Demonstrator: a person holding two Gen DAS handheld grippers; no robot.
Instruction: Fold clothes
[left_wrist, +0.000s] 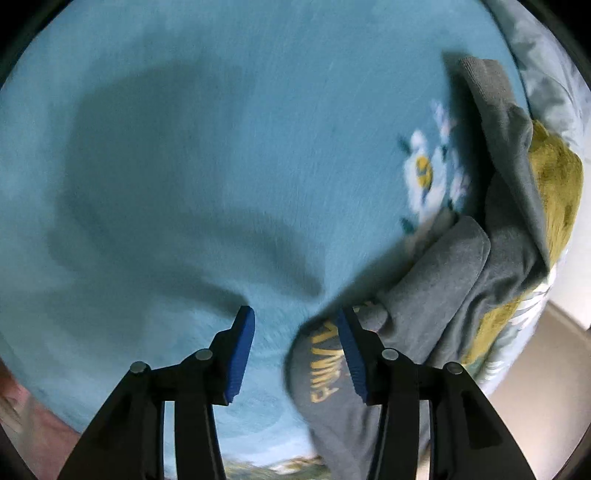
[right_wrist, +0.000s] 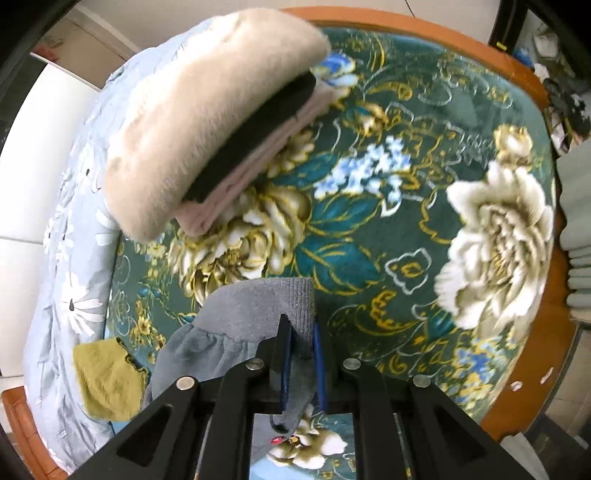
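Note:
A grey sweatshirt (left_wrist: 454, 280) with yellow lettering lies crumpled on the light blue blanket (left_wrist: 207, 155) at the right of the left wrist view. My left gripper (left_wrist: 295, 321) hovers open just over the blanket. Its right finger sits at the sweatshirt's printed edge, and only blanket shows between the blue pads (left_wrist: 242, 354). In the right wrist view my right gripper (right_wrist: 301, 334) is shut on the ribbed hem of the grey sweatshirt (right_wrist: 266, 306), lifted above the bed. The rest of the garment hangs down toward the lower left.
A folded stack (right_wrist: 207, 122) of beige fleece, black and pink clothes sits on the dark green floral blanket (right_wrist: 424, 177). An olive-yellow garment (right_wrist: 107, 376) lies by the pale blue daisy quilt (right_wrist: 70, 258). The wooden bed frame (right_wrist: 524, 398) curves along the right.

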